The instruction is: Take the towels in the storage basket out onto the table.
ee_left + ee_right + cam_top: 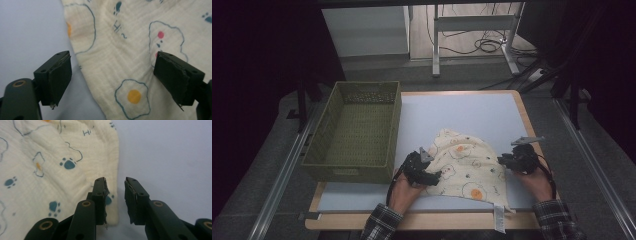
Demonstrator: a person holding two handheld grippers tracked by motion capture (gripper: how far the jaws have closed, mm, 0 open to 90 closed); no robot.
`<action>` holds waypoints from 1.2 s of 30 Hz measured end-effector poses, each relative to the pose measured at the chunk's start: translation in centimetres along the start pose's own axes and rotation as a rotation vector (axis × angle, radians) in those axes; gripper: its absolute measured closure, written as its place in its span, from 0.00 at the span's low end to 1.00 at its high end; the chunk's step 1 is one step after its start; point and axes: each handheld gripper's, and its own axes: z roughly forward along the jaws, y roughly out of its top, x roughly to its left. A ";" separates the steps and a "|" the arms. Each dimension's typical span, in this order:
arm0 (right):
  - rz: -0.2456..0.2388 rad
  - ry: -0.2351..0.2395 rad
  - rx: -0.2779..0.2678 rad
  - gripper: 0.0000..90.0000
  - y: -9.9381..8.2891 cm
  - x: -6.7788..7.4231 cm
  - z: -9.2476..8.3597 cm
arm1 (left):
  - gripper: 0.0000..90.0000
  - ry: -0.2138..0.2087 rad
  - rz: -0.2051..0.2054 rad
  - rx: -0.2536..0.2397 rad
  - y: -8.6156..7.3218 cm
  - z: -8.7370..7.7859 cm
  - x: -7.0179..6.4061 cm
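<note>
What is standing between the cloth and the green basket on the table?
Nothing visible is. The printed cloth lies on the table mat just right of the green basket, with bare mat between them. The left gripper sits at the cloth's left edge, jaws open, beside that path rather than across it.

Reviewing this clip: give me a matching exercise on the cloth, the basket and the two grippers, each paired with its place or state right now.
Things:
1. cloth
2. basket
3. left gripper
4. right gripper

States or places:
A. green, standing at the table's left side
B. jaws spread wide over the printed fabric
C. cream with an egg and paw print, lying rumpled on the table
D. jaws a narrow gap apart at the fabric's edge, nothing pinched

Pairs: 1-C, 2-A, 3-B, 4-D
</note>
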 end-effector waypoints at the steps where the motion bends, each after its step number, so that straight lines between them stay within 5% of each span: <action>1: -0.011 -0.004 0.019 0.88 0.1 0.1 0.3 | 0.15 -0.009 -0.019 -0.004 -0.1 0.1 0.1; 3: -0.014 0.012 0.024 0.98 0.2 0.3 0.7 | 0.14 -0.022 -0.036 -0.002 -0.2 0.1 0.3; 6: -0.049 -0.021 0.045 0.99 0.8 0.4 0.6 | 0.13 -0.020 -0.031 -0.001 -0.2 0.2 0.3; 13: -0.054 -0.084 0.001 0.98 4.3 -1.4 -0.2 | 0.13 -0.034 -0.043 -0.004 1.1 0.1 0.7; 20: -0.011 -0.107 -0.039 0.89 7.8 -3.4 0.8 | 0.14 0.032 -0.039 -0.033 4.8 0.4 1.5; 28: 0.016 -0.098 -0.053 0.80 6.6 -4.0 0.0 | 0.34 0.125 -0.075 -0.043 7.6 2.2 4.1; 32: 0.039 -0.092 -0.055 0.78 5.6 -4.6 -0.3 | 0.49 0.072 -0.129 -0.059 8.2 4.0 5.9; 36: 0.075 -0.073 -0.060 0.79 4.7 -5.5 -0.1 | 0.54 0.030 -0.132 -0.075 8.7 5.5 7.3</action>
